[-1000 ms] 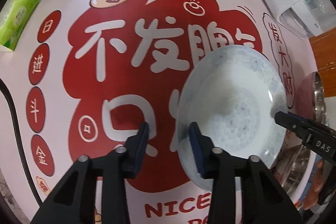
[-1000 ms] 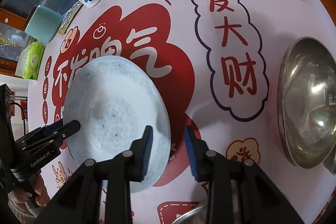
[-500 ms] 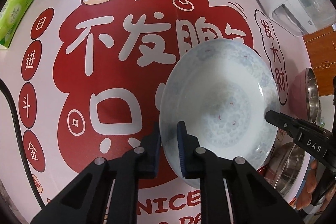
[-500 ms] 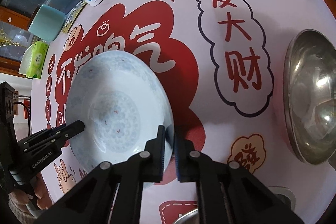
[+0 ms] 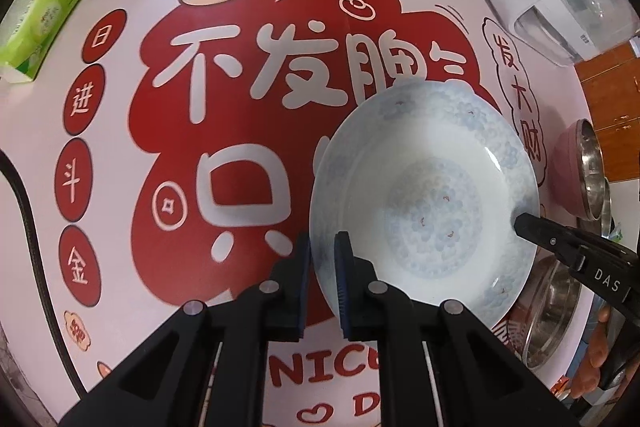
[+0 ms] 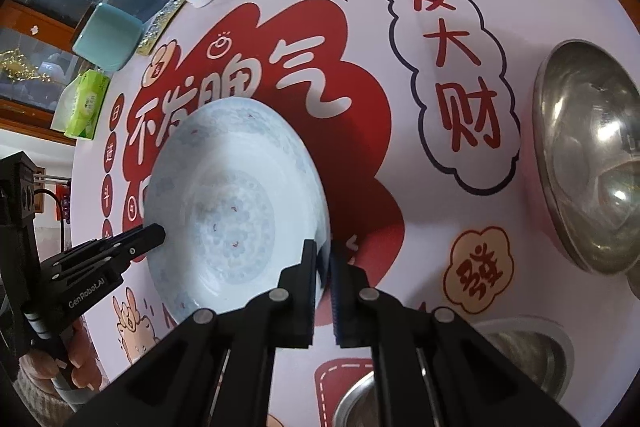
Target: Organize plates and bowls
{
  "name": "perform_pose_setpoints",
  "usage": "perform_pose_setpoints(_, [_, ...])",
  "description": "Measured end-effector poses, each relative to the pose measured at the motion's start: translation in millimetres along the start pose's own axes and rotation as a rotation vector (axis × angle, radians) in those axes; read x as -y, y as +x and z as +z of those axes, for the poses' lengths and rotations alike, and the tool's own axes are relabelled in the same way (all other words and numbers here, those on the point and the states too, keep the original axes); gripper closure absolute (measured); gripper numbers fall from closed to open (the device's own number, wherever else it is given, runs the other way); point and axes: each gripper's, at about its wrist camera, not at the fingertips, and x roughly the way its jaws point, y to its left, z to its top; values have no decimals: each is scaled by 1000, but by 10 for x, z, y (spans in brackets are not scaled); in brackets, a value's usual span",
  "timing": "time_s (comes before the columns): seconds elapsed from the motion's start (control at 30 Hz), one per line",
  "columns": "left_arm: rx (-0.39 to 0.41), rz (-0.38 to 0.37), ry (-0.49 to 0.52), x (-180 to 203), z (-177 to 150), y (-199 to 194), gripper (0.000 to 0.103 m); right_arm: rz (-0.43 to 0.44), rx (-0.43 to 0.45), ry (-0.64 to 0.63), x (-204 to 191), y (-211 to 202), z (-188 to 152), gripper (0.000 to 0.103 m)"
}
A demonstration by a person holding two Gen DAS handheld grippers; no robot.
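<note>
Clearly pinched on opposite rims: left gripper (image 5: pixel 322 283) and right gripper (image 6: pixel 323 283), both clamped on the pale blue-patterned porcelain plate (image 5: pixel 424 203) over the red-and-pink printed tablecloth (image 5: pixel 224 115). Could slip or tilt if either hand lags. Open cloth leftward; crowded rightward by the large steel bowl (image 6: pixel 592 183).
</note>
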Motion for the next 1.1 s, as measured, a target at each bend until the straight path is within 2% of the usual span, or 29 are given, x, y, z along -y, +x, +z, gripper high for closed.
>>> perform_pose_setpoints(0.1, [17, -7, 22, 16, -83, -137, 96, 17, 10, -13, -45, -93, -72, 97])
perform_pose_setpoints(0.13, [20, -74, 29, 39, -113, -210, 100, 35, 15, -20, -69, -128, -96, 97])
perform_pose_setpoints(0.17, [29, -101, 38, 83, -137, -284, 100, 48, 18, -28, -93, -154, -115, 97])
perform_pose_setpoints(0.3, [103, -78, 132, 380, -247, -517, 99, 4, 18, -66, -292, -157, -211, 97])
perform_pose_setpoints(0.4, [97, -53, 102, 370, -250, -469, 99, 2, -8, -57, -299, -34, -252, 97])
perform_pose_setpoints(0.53, [98, 41, 49, 123, -183, -366, 96, 19, -25, -22, -203, 60, -303, 97])
perform_pose_setpoints(0.6, [88, 59, 8, -86, -134, -318, 92, 27, -29, -15, -189, 94, -325, 97])
perform_pose_setpoints(0.7, [77, 88, -50, -349, -81, -242, 74, 24, -33, -14, -182, 131, -341, 97])
perform_pose_setpoints(0.73, [73, 76, -66, -417, -66, -220, 64, 25, -34, -13, -172, 135, -338, 97])
perform_pose_setpoints(0.77, [72, 60, -73, -475, -74, -199, 61, 26, -34, -11, -163, 140, -339, 97])
perform_pose_setpoints(0.83, [69, 23, -84, -539, -60, -167, 61, 30, -35, -9, -156, 154, -327, 97])
perform_pose_setpoints(1.03, [44, -4, -58, -502, -27, -76, 62, 30, -41, -2, -107, 190, -292, 97])
perform_pose_setpoints(1.1, [27, -30, -41, -465, 2, -13, 73, 33, -38, -2, -98, 190, -282, 97])
